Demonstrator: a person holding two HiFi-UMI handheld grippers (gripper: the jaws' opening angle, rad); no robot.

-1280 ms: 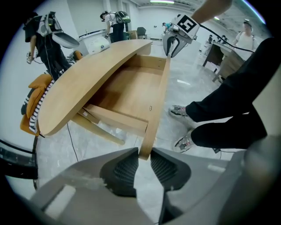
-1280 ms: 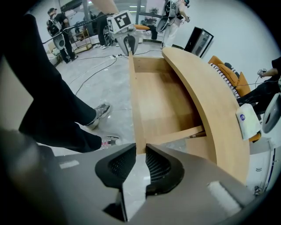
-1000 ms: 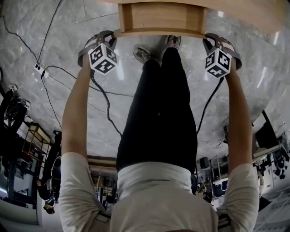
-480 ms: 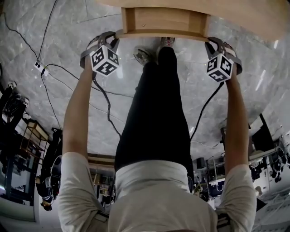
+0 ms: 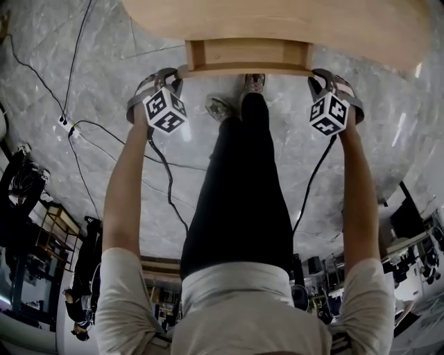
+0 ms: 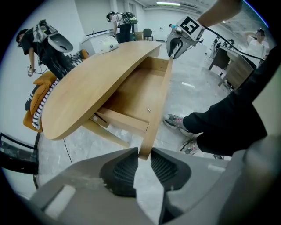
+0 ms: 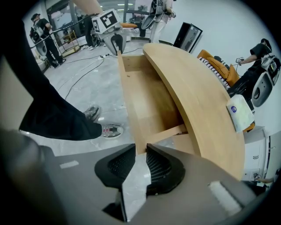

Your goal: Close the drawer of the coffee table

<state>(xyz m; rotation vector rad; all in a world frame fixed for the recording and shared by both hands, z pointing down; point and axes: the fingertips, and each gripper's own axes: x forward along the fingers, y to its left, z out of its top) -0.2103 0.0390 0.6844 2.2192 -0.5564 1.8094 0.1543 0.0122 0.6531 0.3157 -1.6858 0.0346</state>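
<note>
One pale wooden drawer (image 5: pixel 246 54) open under one oval wooden counter (image 5: pixel 277 21).
Our two pairs of jaws clamp its front: left gripper (image 6: pixel 144 154) the left end, right gripper (image 7: pixel 141 151) the right end.

Drawer (image 5: pixel 246 54) out from under table (image 5: pixel 361 28), left gripper (image 6: pixel 144 159) at its left front corner, right gripper (image 7: pixel 141 160) at right, shoes (image 5: pixel 220 105) between.

Beyond the left gripper (image 6: pixel 139 169), the drawer (image 6: pixel 140 94) is hidden at its rear under the tabletop (image 6: pixel 88 83); a tiny object (image 6: pixel 148 109) inside cannot be identified.
</note>
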